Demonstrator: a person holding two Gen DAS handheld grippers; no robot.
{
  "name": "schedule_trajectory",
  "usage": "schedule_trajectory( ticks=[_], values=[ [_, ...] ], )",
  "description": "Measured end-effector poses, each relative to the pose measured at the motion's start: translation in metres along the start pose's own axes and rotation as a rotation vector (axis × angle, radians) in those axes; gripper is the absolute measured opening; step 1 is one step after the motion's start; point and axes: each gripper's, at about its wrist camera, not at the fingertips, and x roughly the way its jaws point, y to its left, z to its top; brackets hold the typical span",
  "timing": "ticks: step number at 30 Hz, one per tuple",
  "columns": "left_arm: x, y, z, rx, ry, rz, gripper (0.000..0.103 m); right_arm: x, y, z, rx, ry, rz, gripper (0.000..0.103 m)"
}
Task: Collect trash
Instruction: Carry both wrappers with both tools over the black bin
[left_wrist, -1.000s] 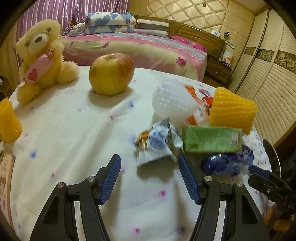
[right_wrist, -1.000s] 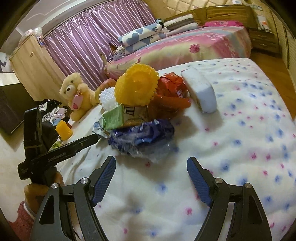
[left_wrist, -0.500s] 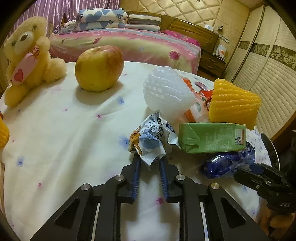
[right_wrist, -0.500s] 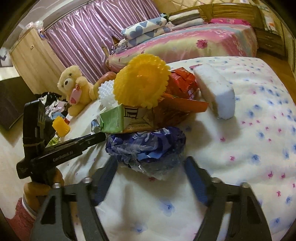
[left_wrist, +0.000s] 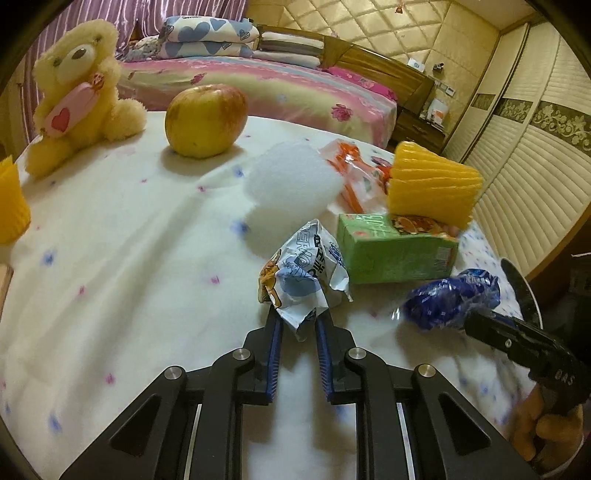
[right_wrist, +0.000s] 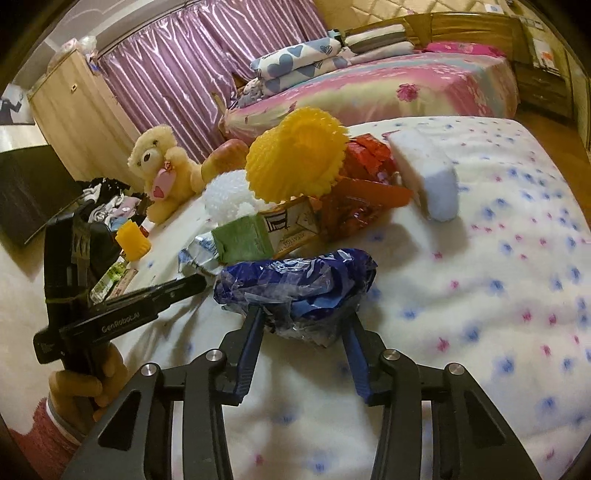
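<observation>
Two tools work one trash pile near the table's edge: the left tool (left_wrist: 298, 325) pinches a crumpled white wrapper (left_wrist: 301, 275) by its tail, while the right tool (right_wrist: 303, 325) is closing around a blue plastic bag (right_wrist: 295, 284) for lifting.

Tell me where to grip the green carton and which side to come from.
Grip the green carton across its long flat faces, near the free end by the crumpled wrapper. It lies on its side with the yellow foam net resting on its far end, so come from the near side, low over the cloth; lifting will probably tip the net off.
</observation>
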Motion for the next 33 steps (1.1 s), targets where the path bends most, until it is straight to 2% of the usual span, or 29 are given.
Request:
schedule_trajectory(
  ticks=[14,20,33],
  values=[
    [-0.033,-0.043,-0.021,0.069,-0.017,-0.119,0.016,-0.056,-0.034,-0.022,0.079,-0.083,-0.074,0.044],
    [-0.029,-0.071,-0.023,0.129,-0.007,-0.158,0.016,-0.08,-0.05,-0.029,0.11,-0.124,-0.115,0.044],
    [0.01,-0.138,-0.02,0.234,0.043,-0.218,0.016,-0.125,-0.098,-0.048,0.202,-0.188,-0.228,0.044]
  ],
)
